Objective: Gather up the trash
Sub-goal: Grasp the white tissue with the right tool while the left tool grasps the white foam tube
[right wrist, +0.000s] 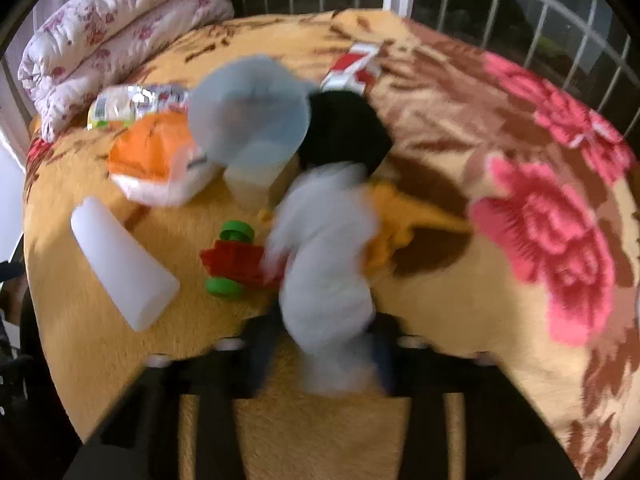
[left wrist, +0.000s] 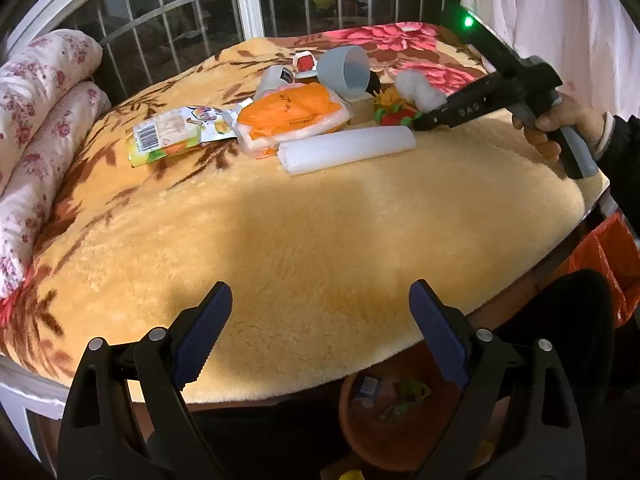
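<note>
Trash lies in a pile on the blanket-covered bed (left wrist: 320,220): a snack wrapper (left wrist: 176,134), an orange-and-white packet (left wrist: 292,118), a white foam block (left wrist: 348,152), a grey plastic cup (left wrist: 346,70), a red-and-green toy piece (left wrist: 394,116) and a white cotton wad (left wrist: 418,90). My right gripper (left wrist: 420,122) is shut on the white cotton wad (right wrist: 328,264), held just above the pile; that view is blurred. My left gripper (left wrist: 320,332) is open and empty over the near edge of the bed.
A brown bin (left wrist: 396,412) holding some trash stands on the floor below the bed edge. An orange bag (left wrist: 604,256) hangs at the right. A folded floral quilt (left wrist: 36,120) lies at the left. A barred window (left wrist: 200,8) is behind the bed.
</note>
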`<state>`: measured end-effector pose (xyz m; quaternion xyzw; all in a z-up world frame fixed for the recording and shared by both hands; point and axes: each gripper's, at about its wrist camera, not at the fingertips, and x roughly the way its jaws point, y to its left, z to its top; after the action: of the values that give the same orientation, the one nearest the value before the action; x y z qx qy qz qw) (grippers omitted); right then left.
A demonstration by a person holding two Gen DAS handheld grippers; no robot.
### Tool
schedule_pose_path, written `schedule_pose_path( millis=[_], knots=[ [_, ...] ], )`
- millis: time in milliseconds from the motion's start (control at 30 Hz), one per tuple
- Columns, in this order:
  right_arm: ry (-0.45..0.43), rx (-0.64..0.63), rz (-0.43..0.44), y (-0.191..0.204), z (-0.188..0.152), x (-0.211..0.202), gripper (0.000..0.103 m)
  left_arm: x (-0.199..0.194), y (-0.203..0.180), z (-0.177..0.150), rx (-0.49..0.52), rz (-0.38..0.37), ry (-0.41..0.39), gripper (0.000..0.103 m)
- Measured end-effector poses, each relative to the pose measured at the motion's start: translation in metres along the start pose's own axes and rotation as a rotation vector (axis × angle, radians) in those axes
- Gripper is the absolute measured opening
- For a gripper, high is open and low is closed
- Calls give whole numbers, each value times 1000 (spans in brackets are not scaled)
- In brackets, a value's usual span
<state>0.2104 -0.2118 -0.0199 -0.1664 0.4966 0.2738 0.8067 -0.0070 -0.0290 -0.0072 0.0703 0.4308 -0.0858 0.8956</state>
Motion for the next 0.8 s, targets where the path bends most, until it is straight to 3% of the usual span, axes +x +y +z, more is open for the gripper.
schedule_pose_path(
  millis=[100, 433, 633, 800],
  knots=[
    [-43, -18, -24, 8, -9, -3, 20, 3, -4, 3, 3, -5, 1, 88],
    [-128, 93, 16, 1, -48, -42, 20, 6, -21, 15, 48, -20, -8, 88],
    [-189, 180, -18, 4, -88, -73, 20, 20, -35, 60, 217, 2, -69, 88],
    [-229, 268, 28, 8, -120, -90, 20, 54, -44, 89, 365, 33, -62, 88]
  ],
)
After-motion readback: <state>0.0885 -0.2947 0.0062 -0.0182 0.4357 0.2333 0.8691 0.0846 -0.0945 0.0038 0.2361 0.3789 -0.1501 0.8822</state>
